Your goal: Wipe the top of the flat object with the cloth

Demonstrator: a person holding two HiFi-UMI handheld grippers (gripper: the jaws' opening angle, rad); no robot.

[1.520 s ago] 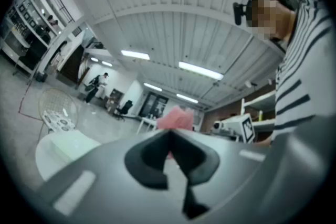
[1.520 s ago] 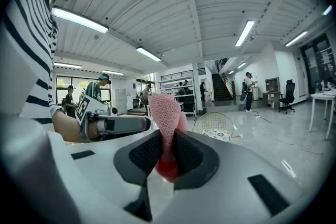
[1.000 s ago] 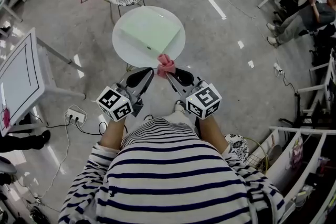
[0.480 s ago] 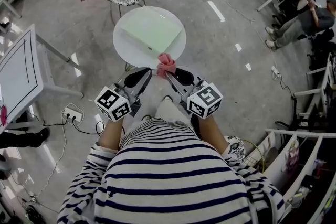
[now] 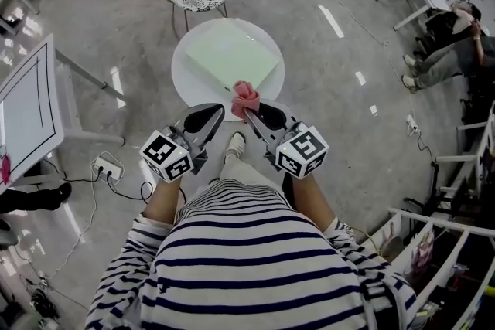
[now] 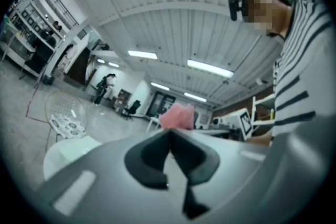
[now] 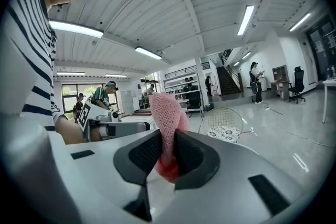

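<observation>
We see a pink mesh-knit cloth (image 5: 245,98), bunched up, pinched between the right gripper's (image 5: 247,111) jaws and sticking out past them, near the near corner of the flat object (image 5: 232,54), which is pale green and square, lying flat on the round white table (image 5: 186,77)

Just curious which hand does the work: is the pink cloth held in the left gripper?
No, the pink cloth sits pinched in the jaws of the right gripper; the left gripper is shut, empty.
</observation>
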